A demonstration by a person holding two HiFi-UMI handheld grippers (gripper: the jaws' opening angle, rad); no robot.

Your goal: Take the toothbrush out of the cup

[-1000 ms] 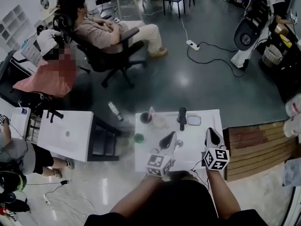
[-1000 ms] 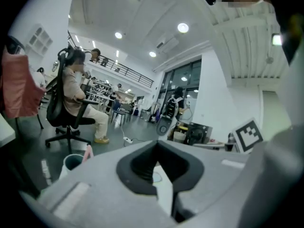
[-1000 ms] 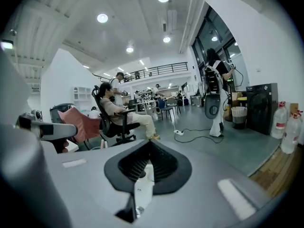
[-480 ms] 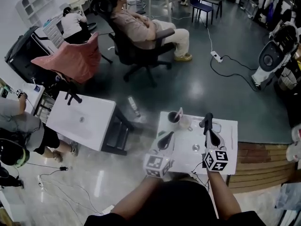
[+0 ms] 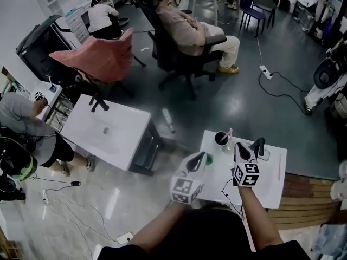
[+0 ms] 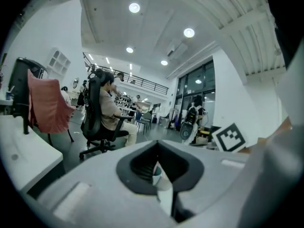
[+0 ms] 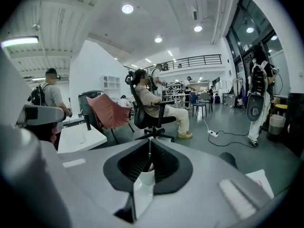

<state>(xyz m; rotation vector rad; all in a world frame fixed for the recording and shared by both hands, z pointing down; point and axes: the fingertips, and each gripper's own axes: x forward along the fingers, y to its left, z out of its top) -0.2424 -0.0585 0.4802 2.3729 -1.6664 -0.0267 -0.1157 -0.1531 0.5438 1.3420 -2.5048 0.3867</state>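
A dark-rimmed cup (image 5: 220, 139) with a pink toothbrush (image 5: 229, 135) leaning out of it stands at the far left corner of the small white table (image 5: 271, 172). My left gripper (image 5: 198, 158) hovers over the table's left edge, just short of the cup, jaws shut and empty. My right gripper (image 5: 239, 148) is beside the cup on its right. Its jaws have just been opening to a narrow slit, with nothing between them. The white cup (image 7: 147, 175) shows through the right gripper (image 7: 149, 142). A cup (image 6: 157, 174) also shows through the left gripper (image 6: 158, 145).
A black handled object (image 5: 259, 144) lies on the table right of my right gripper, and a small green thing (image 5: 209, 158) sits near the left gripper. A second white table (image 5: 105, 131) stands to the left, wooden slats (image 5: 303, 186) to the right. A seated person (image 5: 190, 28) is beyond.
The head view has swung left, so the small table now sits at lower right. Both grippers have moved forward from the table's near edge to close by the cup.
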